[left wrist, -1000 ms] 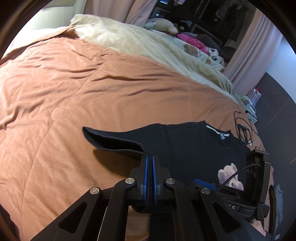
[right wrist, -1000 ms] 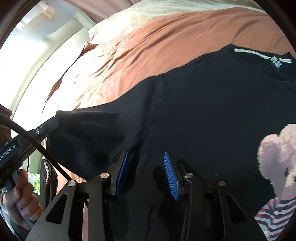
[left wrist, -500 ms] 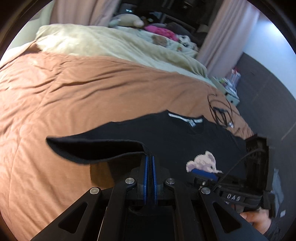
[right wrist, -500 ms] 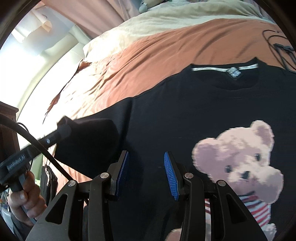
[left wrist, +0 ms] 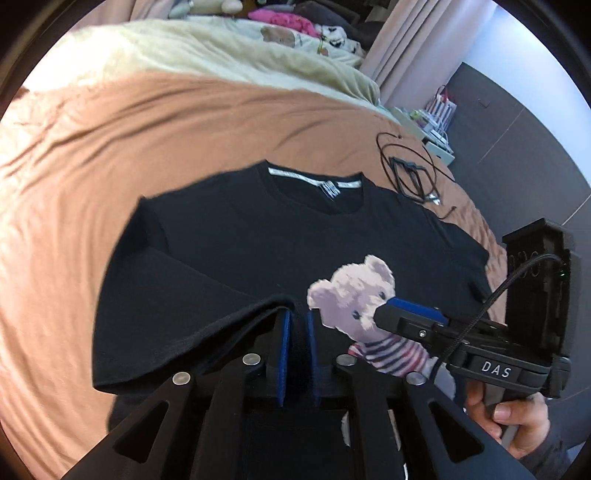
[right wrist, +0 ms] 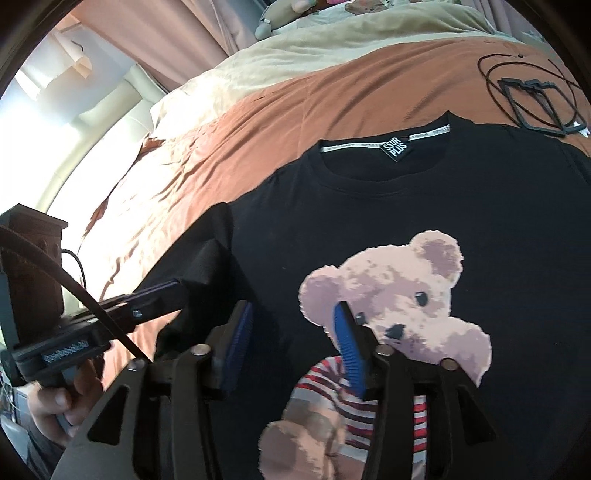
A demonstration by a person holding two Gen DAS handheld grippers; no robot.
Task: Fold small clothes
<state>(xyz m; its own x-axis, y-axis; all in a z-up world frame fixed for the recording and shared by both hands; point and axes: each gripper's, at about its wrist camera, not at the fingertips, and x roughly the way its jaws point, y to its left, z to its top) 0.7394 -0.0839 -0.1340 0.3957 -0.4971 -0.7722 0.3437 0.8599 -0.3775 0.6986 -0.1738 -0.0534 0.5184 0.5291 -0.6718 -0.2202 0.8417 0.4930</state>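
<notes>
A black T-shirt [left wrist: 258, 240] with a teddy-bear print [right wrist: 399, 291] lies face up on the brown duvet [left wrist: 110, 129], collar away from me. Its left sleeve [left wrist: 177, 295] is folded inward across the body. My left gripper [left wrist: 296, 314] hangs just above the shirt, jaws opening. A narrow gap shows between the blue pads, and the sleeve hem lies at the tip of the left finger. My right gripper [right wrist: 291, 314] hovers over the bear's head, jaws opening wider with nothing between them. Each gripper shows in the other's view: right gripper [left wrist: 391, 312], left gripper [right wrist: 183, 286].
A coiled black cable with a black frame [right wrist: 532, 96] lies on the duvet beyond the shirt's right shoulder. A cream blanket [left wrist: 221, 55] and a pile of soft toys and clothes [left wrist: 295, 22] sit at the far side. A hand [left wrist: 517, 417] grips each handle.
The left gripper carried the sleeve to the right and laid it over the shirt's body, then its pads parted. The right gripper moved over the bear print and spread wider.
</notes>
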